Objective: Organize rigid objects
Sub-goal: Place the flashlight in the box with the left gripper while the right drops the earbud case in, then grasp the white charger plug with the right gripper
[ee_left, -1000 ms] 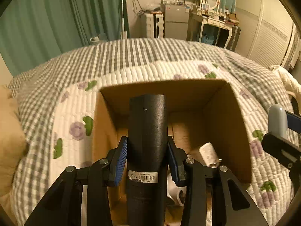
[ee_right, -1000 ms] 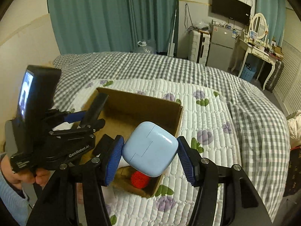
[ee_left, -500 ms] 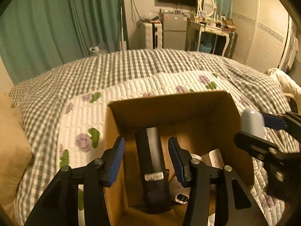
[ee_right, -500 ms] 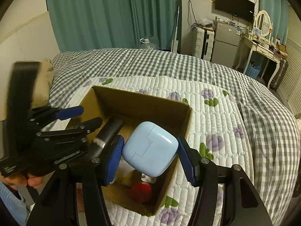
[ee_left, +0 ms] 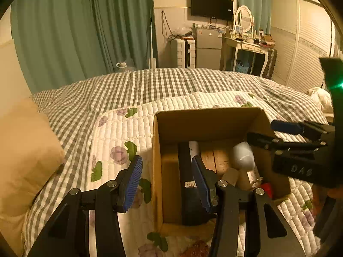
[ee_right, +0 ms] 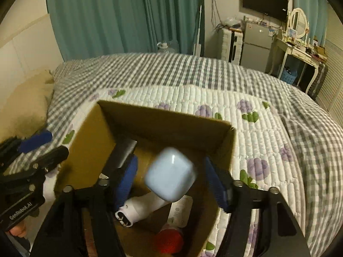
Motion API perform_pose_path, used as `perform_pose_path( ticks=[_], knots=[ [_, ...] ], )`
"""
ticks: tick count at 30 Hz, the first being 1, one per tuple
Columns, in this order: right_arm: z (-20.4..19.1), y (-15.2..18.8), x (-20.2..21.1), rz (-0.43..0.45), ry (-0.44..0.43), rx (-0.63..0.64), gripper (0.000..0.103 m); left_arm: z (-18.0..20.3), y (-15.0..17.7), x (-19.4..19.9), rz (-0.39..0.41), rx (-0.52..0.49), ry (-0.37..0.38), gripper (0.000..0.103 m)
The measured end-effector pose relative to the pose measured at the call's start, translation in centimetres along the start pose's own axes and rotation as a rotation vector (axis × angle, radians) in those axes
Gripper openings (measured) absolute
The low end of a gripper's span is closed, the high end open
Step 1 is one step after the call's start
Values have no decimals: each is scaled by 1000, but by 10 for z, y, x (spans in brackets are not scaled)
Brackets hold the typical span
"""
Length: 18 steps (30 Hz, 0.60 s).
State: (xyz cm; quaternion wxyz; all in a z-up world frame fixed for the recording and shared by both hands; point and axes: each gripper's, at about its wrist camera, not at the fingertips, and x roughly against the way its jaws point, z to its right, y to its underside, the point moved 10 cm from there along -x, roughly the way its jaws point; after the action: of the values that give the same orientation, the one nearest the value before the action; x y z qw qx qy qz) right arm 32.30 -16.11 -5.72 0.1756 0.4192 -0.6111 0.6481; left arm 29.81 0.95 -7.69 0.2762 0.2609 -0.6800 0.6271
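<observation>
1. Right hand-held gripper (ee_right: pixel 171 182): fingers apart, pale blue case (ee_right: pixel 170 178) loose between them above the cardboard box (ee_right: pixel 171 126) on the bed.
2. Left hand-held gripper (ee_left: pixel 169 184): apart, empty; black cylinder (ee_left: pixel 188 184) lies inside.
3. Next: fetch another object.

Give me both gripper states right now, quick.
Left gripper: open, holding nothing; the black tube lies in the cardboard box.
Right gripper: open; the blurred light blue case sits between its fingers, apparently released.
</observation>
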Motion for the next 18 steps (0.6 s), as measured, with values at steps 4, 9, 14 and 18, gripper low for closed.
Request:
perform_pose_path(
  ticks=[4, 9, 14, 18],
  knots=[
    [-6, -8, 48, 54, 8, 16, 66, 4, -3, 32, 41, -4, 3, 50],
    [-19, -7, 117, 118, 38, 53, 69, 8, -2, 81, 89, -7, 9, 50],
    [-31, 13, 171, 145, 41, 51, 73, 8, 15, 124, 104, -4, -11, 54],
    [-35, 53, 187, 123, 40, 26, 75, -1, 45, 134, 72, 53, 3, 61]
  ],
)
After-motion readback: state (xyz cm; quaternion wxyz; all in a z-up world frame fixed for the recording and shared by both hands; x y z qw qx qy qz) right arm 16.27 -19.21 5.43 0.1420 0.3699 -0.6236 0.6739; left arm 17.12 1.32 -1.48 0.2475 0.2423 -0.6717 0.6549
